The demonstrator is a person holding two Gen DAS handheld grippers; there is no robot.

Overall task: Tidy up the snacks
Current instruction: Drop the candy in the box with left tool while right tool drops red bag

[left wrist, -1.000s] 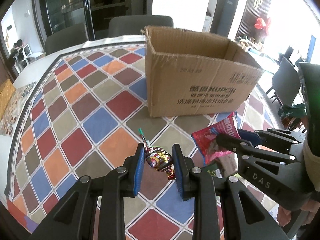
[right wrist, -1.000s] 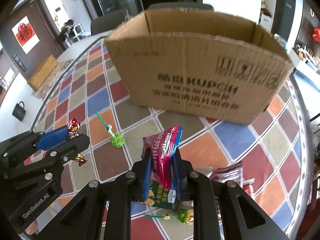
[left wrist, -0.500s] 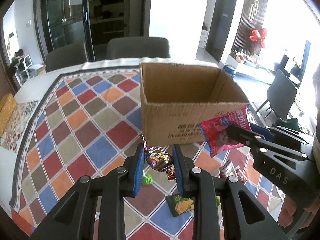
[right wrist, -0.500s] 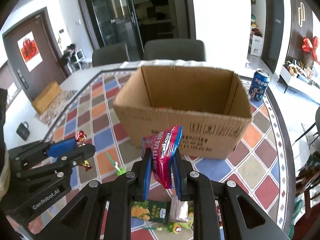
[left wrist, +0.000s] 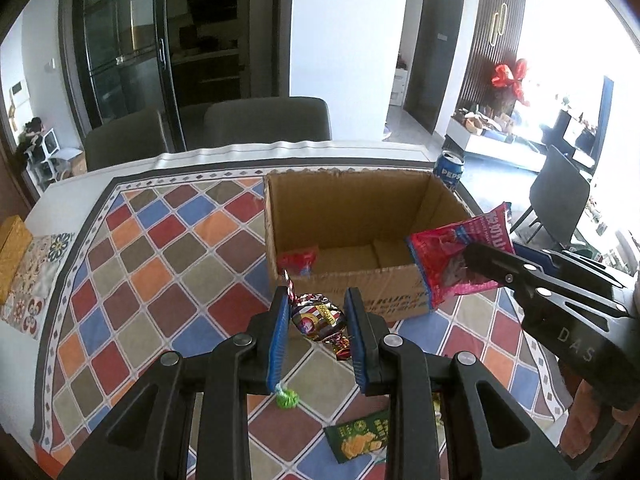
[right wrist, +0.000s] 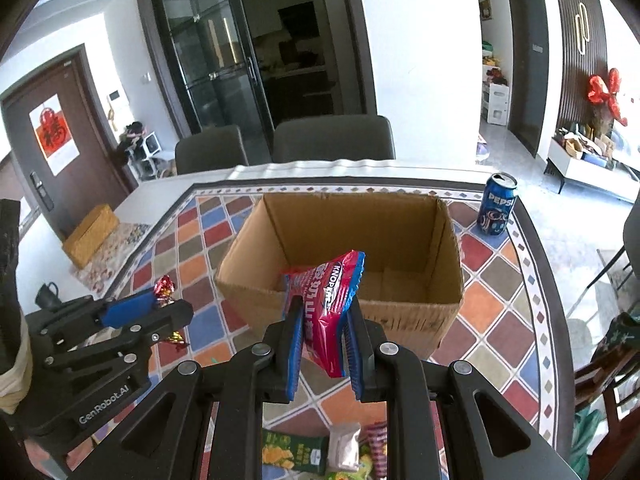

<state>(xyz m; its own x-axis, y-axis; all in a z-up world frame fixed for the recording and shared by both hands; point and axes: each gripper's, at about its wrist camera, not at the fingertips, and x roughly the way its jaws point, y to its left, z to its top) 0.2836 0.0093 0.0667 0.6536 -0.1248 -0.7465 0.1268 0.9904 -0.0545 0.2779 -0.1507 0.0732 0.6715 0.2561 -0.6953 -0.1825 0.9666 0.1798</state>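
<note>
Since a second ago you have lifted both grippers well above the desk [left wrist: 132, 280]; the cardboard box [right wrist: 420, 320], then seen side-on, now shows its open interior from above.

Your left gripper [left wrist: 317, 322] has its jaws closed narrowly on a foil-wrapped candy [left wrist: 318, 320], twisted ends protruding above and below. Your right gripper [right wrist: 323, 334] has its jaws fully closed on a pink snack packet [right wrist: 326, 300], held upright, its top edge before the box's near wall. Both items hang clear of the desk, short of the box rim.

Inside the box, one red packet [left wrist: 298, 262] lies in the near left corner. On the desk below remain a green lollipop [left wrist: 286, 398] and a green chip packet [left wrist: 360, 438]. A blue soda can [right wrist: 497, 210] stands beyond the box's right side.
</note>
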